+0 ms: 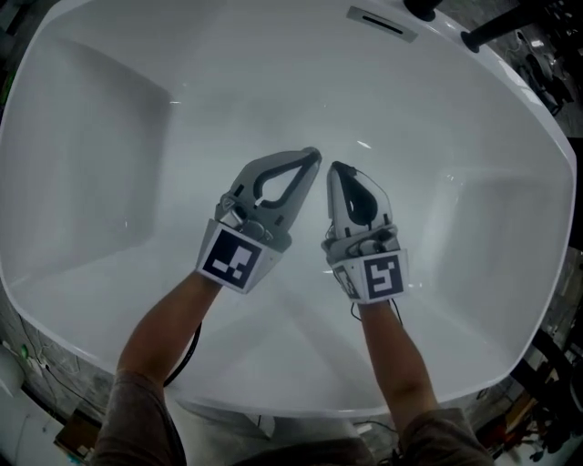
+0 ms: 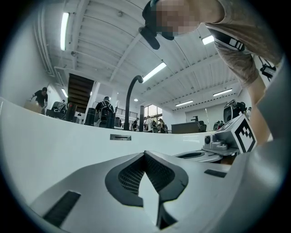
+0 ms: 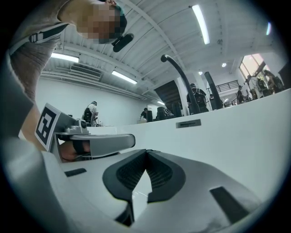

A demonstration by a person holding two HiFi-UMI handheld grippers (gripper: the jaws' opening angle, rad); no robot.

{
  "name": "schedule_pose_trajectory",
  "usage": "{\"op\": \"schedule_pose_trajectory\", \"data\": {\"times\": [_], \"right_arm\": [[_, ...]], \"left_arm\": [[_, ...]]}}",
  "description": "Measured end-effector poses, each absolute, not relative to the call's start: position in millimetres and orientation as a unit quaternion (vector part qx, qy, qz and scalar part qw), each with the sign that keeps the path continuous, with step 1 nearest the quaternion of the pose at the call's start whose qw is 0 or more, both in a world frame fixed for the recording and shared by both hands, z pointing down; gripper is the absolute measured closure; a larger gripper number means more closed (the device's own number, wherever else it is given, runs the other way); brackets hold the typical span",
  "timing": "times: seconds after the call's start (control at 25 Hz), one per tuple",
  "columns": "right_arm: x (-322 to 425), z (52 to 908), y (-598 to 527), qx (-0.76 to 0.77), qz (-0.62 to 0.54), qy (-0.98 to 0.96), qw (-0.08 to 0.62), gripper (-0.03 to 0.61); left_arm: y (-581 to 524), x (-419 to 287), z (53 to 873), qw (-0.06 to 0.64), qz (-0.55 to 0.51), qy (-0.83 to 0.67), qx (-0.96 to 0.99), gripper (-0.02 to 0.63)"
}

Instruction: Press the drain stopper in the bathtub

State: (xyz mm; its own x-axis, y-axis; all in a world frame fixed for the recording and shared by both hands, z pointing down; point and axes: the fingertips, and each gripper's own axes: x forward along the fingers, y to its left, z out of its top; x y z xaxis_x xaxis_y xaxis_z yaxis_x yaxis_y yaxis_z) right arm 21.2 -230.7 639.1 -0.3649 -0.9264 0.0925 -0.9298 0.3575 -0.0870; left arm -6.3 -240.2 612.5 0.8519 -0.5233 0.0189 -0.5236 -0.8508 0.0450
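I see no drain stopper in any view. The white bathtub [image 1: 109, 136] fills the head view. Both grippers hang side by side over its middle, pointing at the far wall. The left gripper [image 1: 313, 157] is shut with its tips together and nothing between them. Just to its right, the right gripper [image 1: 335, 169] is also shut and empty. In the left gripper view the jaws [image 2: 145, 154] meet at a point against the tub's far wall. The right gripper view shows its jaws [image 3: 146, 152] closed the same way.
An overflow slot [image 1: 381, 23] sits in the far wall, also seen as overflow slot [image 2: 120, 137] and overflow slot [image 3: 188, 123]. A black curved faucet [image 2: 132, 98] rises behind the rim. People and equipment stand in the hall beyond.
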Motion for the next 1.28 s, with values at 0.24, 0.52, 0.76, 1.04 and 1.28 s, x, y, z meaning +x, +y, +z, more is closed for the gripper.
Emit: {"op": "schedule_pose_trajectory", "data": {"times": [0.24, 0.52, 0.76, 1.04, 1.28], "right_arm": [[15.9, 673.0, -236.5, 0.568, 0.077, -0.820, 0.011, 0.575], [15.7, 702.1, -239.6, 0.569, 0.075, -0.819, 0.015, 0.575], [17.9, 724.1, -246.4, 0.570, 0.084, -0.817, 0.022, 0.575], [25.8, 757.2, -257.3, 0.576, 0.095, -0.811, 0.040, 0.575], [25.1, 794.8, -264.2, 0.575, 0.116, -0.807, 0.076, 0.575]], "left_arm": [[-247.4, -11.7, 645.0, 0.022, 0.005, -0.272, 0.962, 0.612], [-252.0, -10.4, 672.6, 0.021, 0.004, -0.274, 0.961, 0.612], [-255.5, -10.5, 691.7, 0.024, 0.004, -0.276, 0.961, 0.612], [-258.9, -13.6, 703.0, 0.024, 0.003, -0.290, 0.957, 0.612], [-258.8, -13.8, 699.4, 0.025, -0.009, -0.301, 0.953, 0.612]]}}
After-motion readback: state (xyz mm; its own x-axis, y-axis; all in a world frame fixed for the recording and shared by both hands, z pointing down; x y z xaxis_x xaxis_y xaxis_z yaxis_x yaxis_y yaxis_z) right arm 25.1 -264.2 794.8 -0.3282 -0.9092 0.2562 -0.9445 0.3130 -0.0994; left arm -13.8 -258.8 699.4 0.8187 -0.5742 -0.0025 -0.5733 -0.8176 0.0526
